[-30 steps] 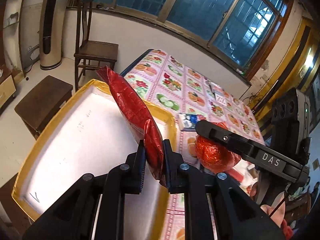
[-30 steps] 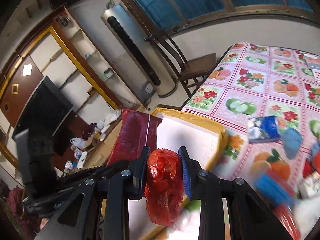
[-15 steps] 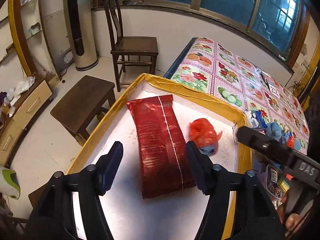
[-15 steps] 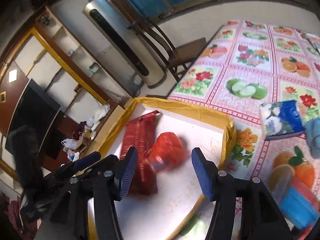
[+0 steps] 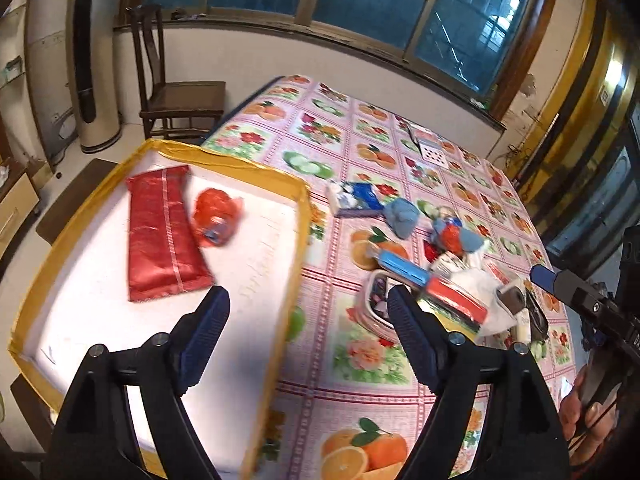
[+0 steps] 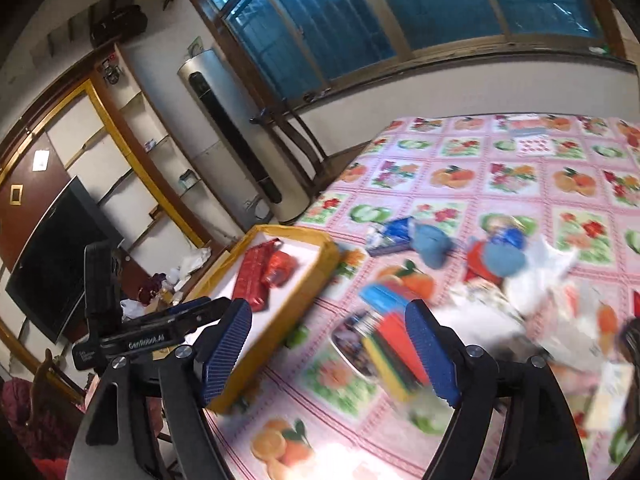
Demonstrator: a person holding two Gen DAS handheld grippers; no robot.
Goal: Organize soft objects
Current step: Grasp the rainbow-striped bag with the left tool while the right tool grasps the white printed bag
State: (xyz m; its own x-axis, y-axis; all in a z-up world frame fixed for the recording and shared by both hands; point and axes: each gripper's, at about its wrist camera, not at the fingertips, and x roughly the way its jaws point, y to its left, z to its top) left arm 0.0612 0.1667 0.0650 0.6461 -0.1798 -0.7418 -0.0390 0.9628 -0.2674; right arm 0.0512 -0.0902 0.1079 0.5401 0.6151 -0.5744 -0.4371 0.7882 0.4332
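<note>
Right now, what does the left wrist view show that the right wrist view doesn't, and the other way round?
Only the left wrist view shows the wooden chair's seat and the hand on the right gripper's handle. Only the right wrist view shows the dark television and the wall shelves. Both share the yellow-rimmed tray holding the flat red packet and the crumpled red bag, plus the pile on the fruit-print tablecloth. Both grippers are open and empty.

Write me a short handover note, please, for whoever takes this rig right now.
Left claw: open, empty. Right claw: open, empty.
In the tray: red pack lying flat, red bag touching its side.
Done: those two placed.
Left: the pile on the table, including the blue pack and blue cloth; the rest is too blurred to name.
</note>
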